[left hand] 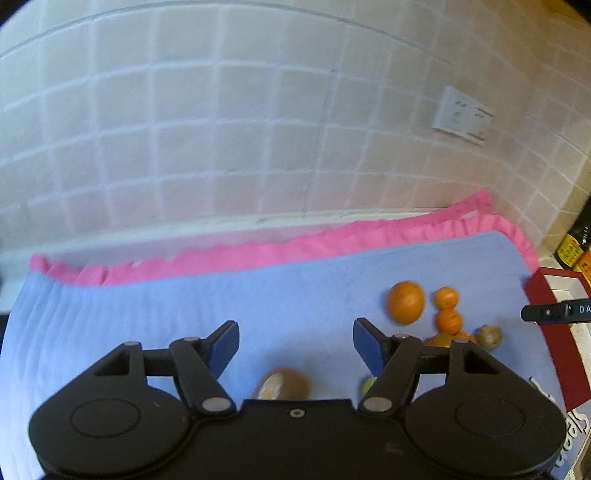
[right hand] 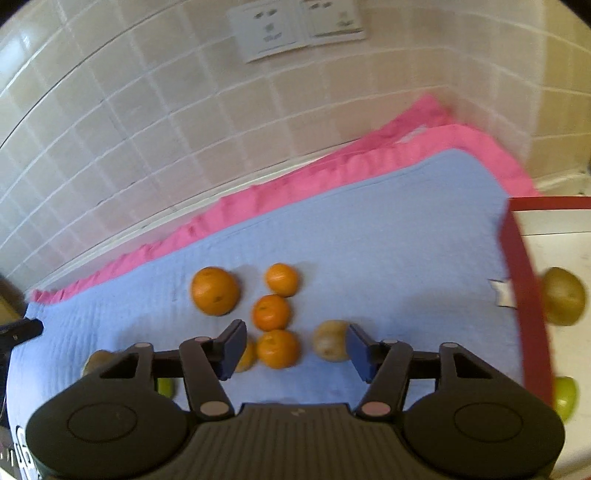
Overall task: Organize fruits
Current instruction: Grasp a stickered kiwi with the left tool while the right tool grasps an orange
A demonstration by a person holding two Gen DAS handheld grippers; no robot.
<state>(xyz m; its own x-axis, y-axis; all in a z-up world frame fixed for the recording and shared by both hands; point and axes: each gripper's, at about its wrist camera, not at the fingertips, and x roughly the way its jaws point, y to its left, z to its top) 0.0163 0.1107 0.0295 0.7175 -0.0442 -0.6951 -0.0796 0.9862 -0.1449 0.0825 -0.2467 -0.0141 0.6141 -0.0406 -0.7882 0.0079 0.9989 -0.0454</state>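
Four oranges (right hand: 277, 348): loose mid-cloth, near tray edge (right hand: 524, 295).
Right gripper (right hand: 295, 349): jaws apart, empty; centre over nearest orange.
Left gripper (left hand: 295, 345): jaws apart, empty.

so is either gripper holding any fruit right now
No. The left gripper and right gripper both stand open above the blue cloth, nothing pinched between their pads.

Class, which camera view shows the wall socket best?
The right wrist view: the socket sits near the top centre, large, with both plates visible. In the left wrist view the socket is smaller, off to the right and tilted.
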